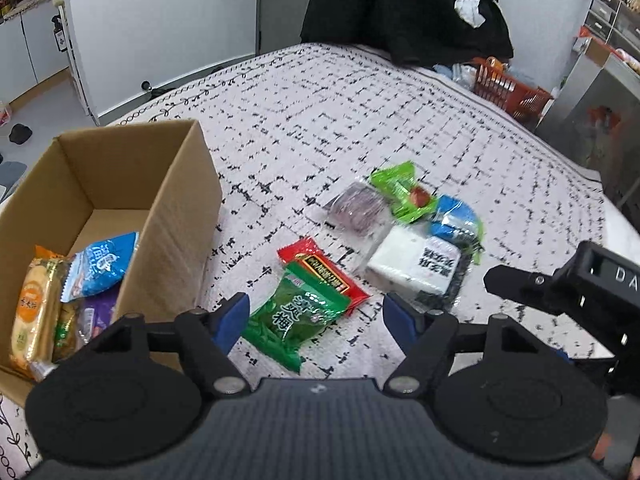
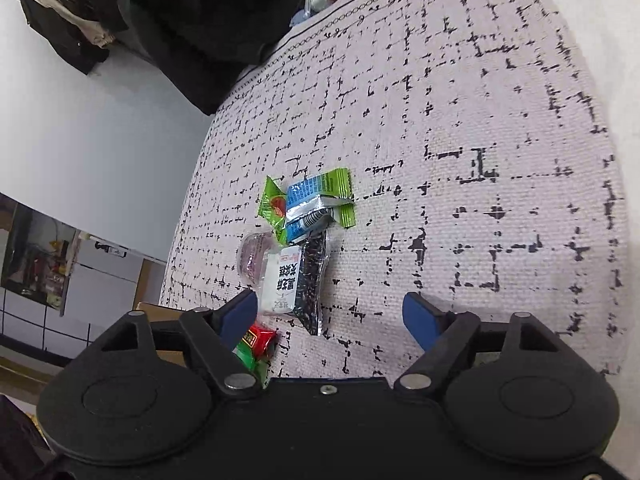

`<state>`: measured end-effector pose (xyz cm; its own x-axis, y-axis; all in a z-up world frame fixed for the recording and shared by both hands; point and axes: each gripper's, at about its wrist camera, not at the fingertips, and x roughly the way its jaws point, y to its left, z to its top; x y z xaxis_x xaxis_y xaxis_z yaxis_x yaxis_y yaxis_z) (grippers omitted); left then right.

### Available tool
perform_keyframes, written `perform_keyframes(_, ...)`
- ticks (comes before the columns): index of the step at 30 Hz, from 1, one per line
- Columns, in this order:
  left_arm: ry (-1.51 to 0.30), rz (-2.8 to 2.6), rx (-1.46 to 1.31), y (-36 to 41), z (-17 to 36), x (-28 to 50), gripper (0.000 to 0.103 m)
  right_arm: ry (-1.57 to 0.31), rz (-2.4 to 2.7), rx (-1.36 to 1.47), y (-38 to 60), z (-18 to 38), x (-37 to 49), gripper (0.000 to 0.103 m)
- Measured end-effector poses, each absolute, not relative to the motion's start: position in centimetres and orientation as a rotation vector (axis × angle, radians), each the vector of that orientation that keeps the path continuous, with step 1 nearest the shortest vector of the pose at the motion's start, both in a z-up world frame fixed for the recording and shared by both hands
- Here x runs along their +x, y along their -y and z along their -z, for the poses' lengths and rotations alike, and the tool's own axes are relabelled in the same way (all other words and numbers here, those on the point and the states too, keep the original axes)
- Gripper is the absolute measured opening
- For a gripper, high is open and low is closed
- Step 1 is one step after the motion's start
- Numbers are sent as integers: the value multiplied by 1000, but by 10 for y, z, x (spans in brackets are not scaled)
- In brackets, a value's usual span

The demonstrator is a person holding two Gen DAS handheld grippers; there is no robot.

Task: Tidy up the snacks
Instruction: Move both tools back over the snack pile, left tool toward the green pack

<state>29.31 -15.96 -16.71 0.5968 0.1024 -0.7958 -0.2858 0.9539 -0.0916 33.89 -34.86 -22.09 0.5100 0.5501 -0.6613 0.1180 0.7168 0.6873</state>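
Observation:
An open cardboard box [image 1: 168,184] stands on the left of the bed and holds an orange packet [image 1: 34,312], a blue packet [image 1: 100,264] and others. My left gripper [image 1: 316,316] hangs open over a dark green packet [image 1: 292,320], which lies half on a red packet [image 1: 320,268]. Beyond them lie a white-and-black packet [image 1: 416,264], a blue one [image 1: 456,220], a light green one [image 1: 400,192] and a clear purple one [image 1: 360,208]. My right gripper [image 2: 330,312] is open, with the white-and-black packet [image 2: 296,284] just ahead near its left finger.
The snacks lie on a white bed cover with black marks [image 1: 360,100]. A pile of black clothing [image 1: 400,8] sits at the far edge, with an orange basket [image 1: 508,92] and a metal cabinet [image 1: 592,120] to its right. The right gripper's black housing [image 1: 580,280] is close on the right.

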Motion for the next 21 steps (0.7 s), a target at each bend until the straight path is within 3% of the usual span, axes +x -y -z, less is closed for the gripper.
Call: perform_keyframes(21, -948, -184, -217, 154, 201, 307, 73, -1062, -397, 688, 307, 229, 380, 79)
